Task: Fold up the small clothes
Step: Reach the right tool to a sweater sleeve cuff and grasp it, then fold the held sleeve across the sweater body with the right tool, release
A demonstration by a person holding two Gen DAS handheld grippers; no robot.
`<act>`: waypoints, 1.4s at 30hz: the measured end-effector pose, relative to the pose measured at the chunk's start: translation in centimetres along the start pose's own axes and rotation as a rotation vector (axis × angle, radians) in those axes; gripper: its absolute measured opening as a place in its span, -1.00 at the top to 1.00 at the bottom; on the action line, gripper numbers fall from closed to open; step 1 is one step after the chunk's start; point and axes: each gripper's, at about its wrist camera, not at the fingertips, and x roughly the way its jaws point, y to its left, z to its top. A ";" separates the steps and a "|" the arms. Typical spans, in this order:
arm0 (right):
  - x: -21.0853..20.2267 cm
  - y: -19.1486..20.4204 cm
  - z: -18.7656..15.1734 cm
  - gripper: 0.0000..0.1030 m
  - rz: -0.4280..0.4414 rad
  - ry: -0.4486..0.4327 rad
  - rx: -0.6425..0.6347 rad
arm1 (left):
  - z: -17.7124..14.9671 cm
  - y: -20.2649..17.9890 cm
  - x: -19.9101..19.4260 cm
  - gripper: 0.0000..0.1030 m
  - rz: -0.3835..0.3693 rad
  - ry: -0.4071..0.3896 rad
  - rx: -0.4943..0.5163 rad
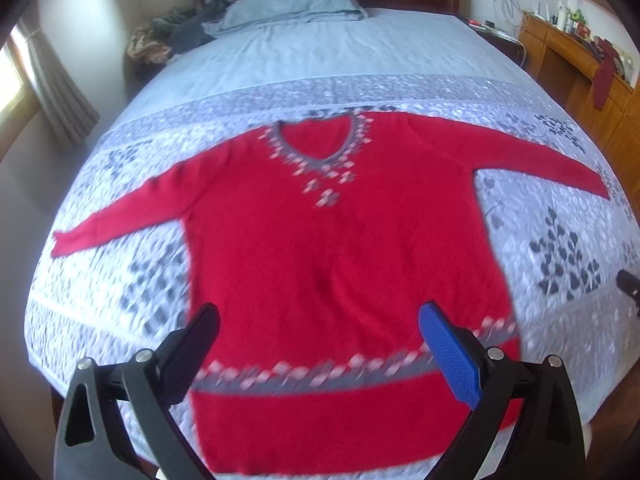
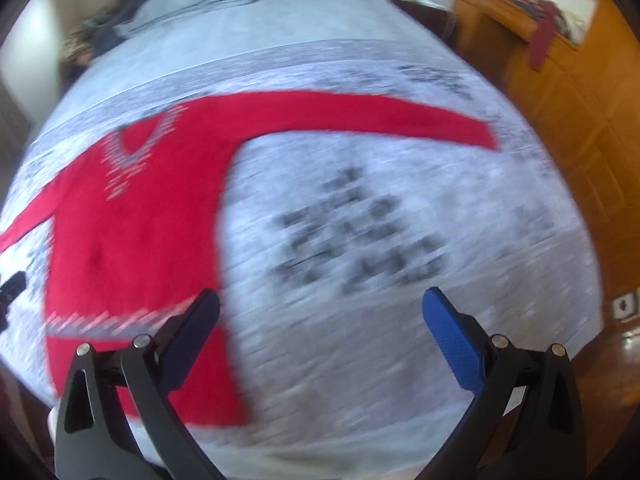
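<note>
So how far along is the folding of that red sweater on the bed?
Barely begun. Done: the sweater lies flat, face up on the bed, both sleeves spread out. In hand: nothing; the left gripper and right gripper are open above it, holding no cloth. Left: every fold, sleeves and body.

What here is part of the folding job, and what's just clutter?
Job: red sweater spread flat on the bed; left gripper and right gripper, jaws open.

Lying about: pillow, clothes heap, wooden dresser.
</note>
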 end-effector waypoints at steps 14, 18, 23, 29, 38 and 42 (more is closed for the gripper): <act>19.0 -24.0 15.7 -0.56 0.049 0.218 0.292 | 15.4 -18.6 11.1 -0.93 -0.103 0.033 0.089; 22.9 -25.2 16.5 -0.48 0.037 0.283 0.333 | 16.3 -19.2 13.2 -0.93 -0.095 0.047 0.085; 24.4 -25.9 17.3 -0.38 0.072 0.270 0.373 | 16.2 -17.5 14.7 -0.93 -0.056 0.054 0.085; 22.2 -24.5 18.1 0.93 0.152 0.187 0.382 | 15.1 -12.7 15.3 -0.93 -0.008 0.069 0.055; 13.8 -7.0 21.4 0.93 0.410 0.039 0.108 | 12.4 -1.7 14.1 -0.93 0.082 0.075 -0.037; 12.4 4.9 21.3 0.93 0.537 0.049 -0.037 | 11.5 2.1 13.7 -0.93 0.091 0.089 -0.081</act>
